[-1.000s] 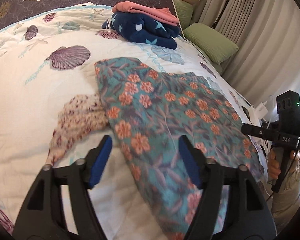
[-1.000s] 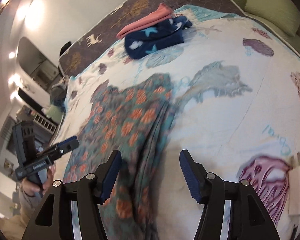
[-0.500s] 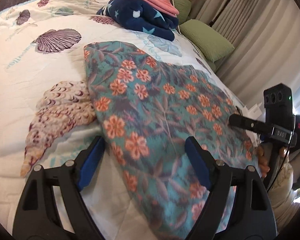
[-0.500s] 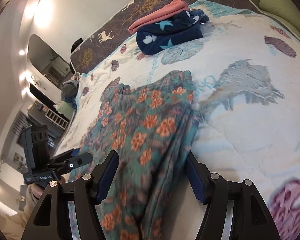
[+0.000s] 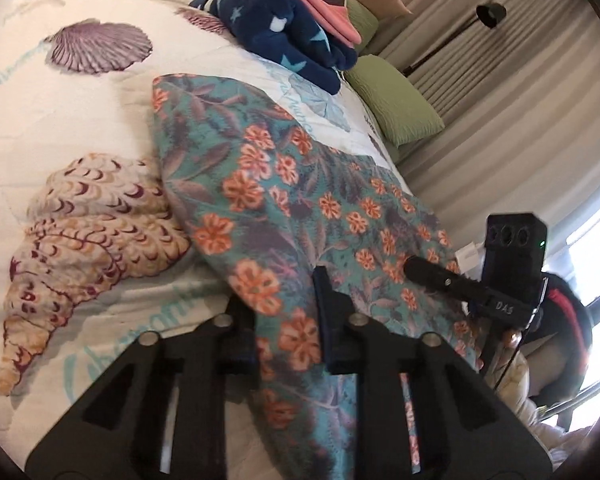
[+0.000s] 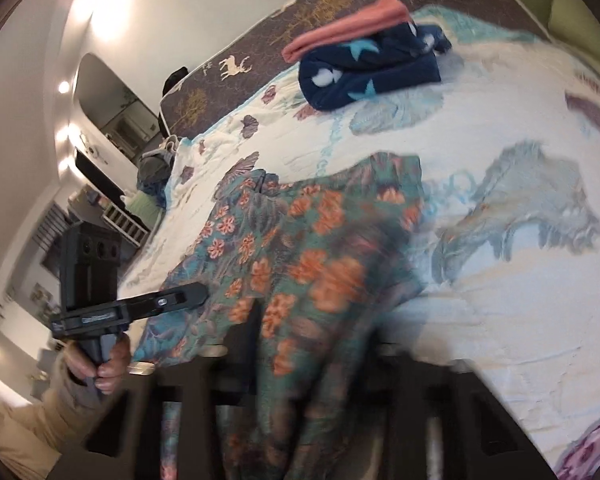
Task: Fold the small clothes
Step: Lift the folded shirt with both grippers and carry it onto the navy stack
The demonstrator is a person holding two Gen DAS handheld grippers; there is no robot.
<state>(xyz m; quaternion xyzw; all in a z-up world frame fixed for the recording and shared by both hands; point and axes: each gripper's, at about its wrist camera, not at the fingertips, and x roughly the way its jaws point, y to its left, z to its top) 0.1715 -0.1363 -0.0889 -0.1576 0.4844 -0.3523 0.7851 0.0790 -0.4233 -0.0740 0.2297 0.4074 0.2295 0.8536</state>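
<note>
Floral garment (image 5: 284, 184) lies flat on the bed (image 5: 80, 128), nearer than the folded stack (image 5: 292, 28) | left tongs (image 5: 286, 320) and right tongs (image 6: 312, 344) closing on its near hem | soft, light, limp; grip hem corners.

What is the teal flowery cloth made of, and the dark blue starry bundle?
Teal floral garment: probably thin, matte woven fabric; it drapes in soft folds and creases. Dark blue star-patterned bundle: looks like fuzzy fleece, thick, with rounded, plush edges. Neither is certain from looks alone.
</note>
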